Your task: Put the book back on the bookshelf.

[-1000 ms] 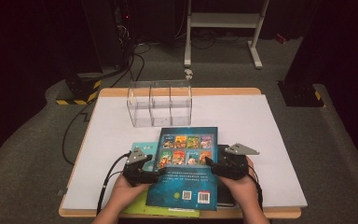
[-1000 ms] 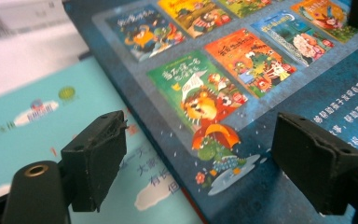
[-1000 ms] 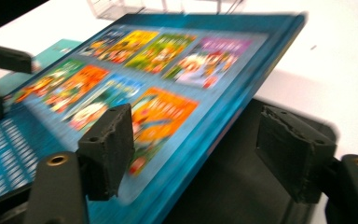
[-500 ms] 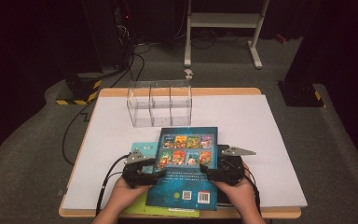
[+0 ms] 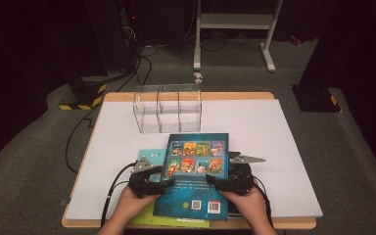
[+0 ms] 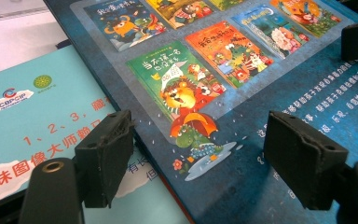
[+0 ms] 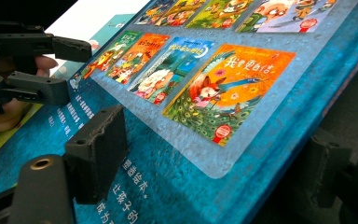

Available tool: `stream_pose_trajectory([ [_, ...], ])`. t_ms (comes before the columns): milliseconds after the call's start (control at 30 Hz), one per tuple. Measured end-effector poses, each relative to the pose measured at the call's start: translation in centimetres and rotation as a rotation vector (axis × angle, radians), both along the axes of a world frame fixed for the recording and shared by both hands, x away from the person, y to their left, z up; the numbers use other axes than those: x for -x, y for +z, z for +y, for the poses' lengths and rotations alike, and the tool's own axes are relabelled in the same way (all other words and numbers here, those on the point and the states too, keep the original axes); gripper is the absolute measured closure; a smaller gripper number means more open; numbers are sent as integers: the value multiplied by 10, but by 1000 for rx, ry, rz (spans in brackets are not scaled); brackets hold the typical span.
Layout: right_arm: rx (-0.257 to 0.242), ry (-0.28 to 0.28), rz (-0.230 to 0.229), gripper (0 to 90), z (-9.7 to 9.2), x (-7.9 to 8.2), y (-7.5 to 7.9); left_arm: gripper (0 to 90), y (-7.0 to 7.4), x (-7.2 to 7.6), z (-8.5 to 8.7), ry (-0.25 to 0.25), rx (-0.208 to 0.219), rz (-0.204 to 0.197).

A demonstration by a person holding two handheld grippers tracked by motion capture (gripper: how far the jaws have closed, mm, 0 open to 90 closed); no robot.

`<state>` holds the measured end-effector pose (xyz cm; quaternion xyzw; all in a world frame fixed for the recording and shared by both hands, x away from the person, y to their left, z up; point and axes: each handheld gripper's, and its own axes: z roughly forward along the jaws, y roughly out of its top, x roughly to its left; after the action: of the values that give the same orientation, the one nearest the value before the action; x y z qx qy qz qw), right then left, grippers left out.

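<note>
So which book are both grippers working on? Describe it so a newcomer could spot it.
On the white table, in front of the clear divided box, lies the dark blue book, on top of a pale teal one. Its cover carries two rows of small colourful picture-book covers; the teal one has none.

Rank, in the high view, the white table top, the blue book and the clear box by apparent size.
1. white table top
2. blue book
3. clear box, though it lies farther from the camera, so this last place is unsure.
</note>
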<state>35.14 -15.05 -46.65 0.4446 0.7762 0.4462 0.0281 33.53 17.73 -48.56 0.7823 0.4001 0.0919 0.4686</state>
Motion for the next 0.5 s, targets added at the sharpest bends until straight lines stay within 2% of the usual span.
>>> stream_pose_trajectory([
  [133, -5, 1, -7, 232, -1, 0, 0, 244, 2, 2, -2, 6, -29, -16],
  [300, -15, -5, -10, 310, -5, 0, 1, 229, 3, 1, -2, 13, -36, -4],
  [333, -14, -2, -27, 345, -7, 2, 3, 219, 2, 1, -2, 13, -36, -3],
  [500, -9, -3, -59, 376, -8, 4, 6, 206, 2, 0, 0, 14, -26, 5],
])
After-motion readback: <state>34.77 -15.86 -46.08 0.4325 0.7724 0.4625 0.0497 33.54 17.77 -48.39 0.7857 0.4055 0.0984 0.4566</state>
